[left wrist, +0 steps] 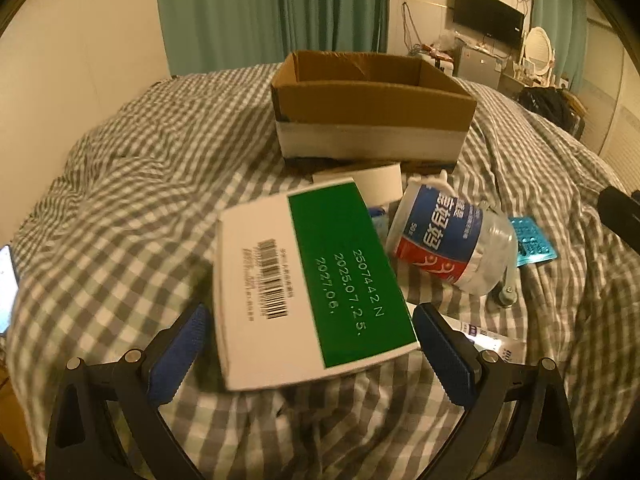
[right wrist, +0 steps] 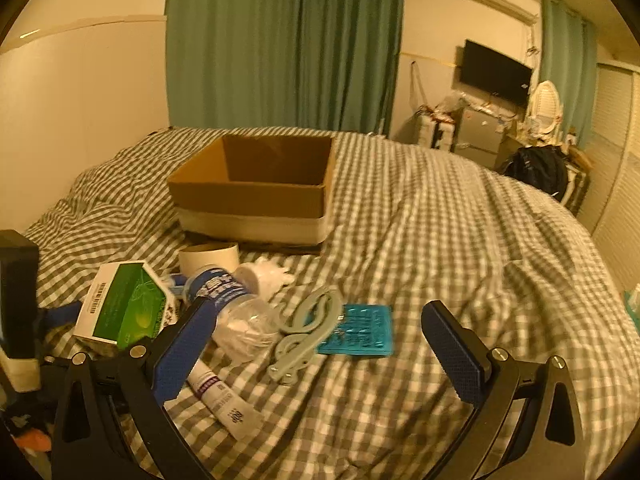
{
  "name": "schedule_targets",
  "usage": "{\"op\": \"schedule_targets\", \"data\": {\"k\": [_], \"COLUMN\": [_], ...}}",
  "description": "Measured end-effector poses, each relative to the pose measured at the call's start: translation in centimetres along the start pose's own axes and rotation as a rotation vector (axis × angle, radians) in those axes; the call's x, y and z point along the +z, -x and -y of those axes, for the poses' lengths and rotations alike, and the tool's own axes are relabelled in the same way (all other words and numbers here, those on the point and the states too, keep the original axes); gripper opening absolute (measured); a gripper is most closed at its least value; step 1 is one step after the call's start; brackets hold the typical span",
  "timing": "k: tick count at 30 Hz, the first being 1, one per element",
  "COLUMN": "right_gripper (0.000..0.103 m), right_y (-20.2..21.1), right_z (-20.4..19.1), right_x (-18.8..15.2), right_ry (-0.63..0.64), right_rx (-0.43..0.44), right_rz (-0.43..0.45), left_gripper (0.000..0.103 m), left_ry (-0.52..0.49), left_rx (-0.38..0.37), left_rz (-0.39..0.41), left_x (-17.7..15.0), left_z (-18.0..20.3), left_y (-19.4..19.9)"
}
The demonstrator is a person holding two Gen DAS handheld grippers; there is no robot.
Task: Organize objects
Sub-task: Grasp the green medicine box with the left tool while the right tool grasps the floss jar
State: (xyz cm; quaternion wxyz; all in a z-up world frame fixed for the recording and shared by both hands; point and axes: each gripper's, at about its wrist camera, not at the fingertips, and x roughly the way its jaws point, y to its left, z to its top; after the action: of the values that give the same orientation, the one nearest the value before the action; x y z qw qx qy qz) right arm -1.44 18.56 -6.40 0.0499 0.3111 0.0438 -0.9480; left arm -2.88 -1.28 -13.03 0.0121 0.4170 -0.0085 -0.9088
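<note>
A green and white carton (left wrist: 312, 280) sits tilted between the blue pads of my left gripper (left wrist: 312, 312), which is shut on its two sides just above the checked bedspread. From the right wrist view the same carton (right wrist: 120, 308) is at the left. My right gripper (right wrist: 318, 312) is open over the bed with nothing between its fingers. An open cardboard box (left wrist: 372, 96) (right wrist: 248, 196) stands behind the clutter.
On the bed lie a plastic bottle (left wrist: 448, 240) (right wrist: 228, 292), a blue blister pack (left wrist: 534, 240) (right wrist: 360, 330), a grey folding tool (right wrist: 308, 324), a white tube (right wrist: 224, 400) and a tape roll (left wrist: 380, 184) (right wrist: 208, 258). Bare bedspread (right wrist: 460, 240) stretches right.
</note>
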Motion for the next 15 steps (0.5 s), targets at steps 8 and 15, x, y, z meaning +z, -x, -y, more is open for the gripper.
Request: {"op": "schedule_targets", "data": {"k": [8,15], "right_gripper": [0.100,0.098], "right_y": [-4.2,-9.6], "right_z": [-1.9,-4.4], "right_x": [0.8,0.9], "right_ry": [0.069,0.115], "right_rx": [0.103,0.206], "right_rz": [-0.087,-0.199], "left_gripper": [0.085,0.084], "left_ry": [-0.006,-0.010], "left_rx": [-0.006,0.073], "left_rz": [0.022,0.114], "left_x": [0.2,2.1], "left_z": [-0.9,-3.1], "left_y": [-0.7,1.8]}}
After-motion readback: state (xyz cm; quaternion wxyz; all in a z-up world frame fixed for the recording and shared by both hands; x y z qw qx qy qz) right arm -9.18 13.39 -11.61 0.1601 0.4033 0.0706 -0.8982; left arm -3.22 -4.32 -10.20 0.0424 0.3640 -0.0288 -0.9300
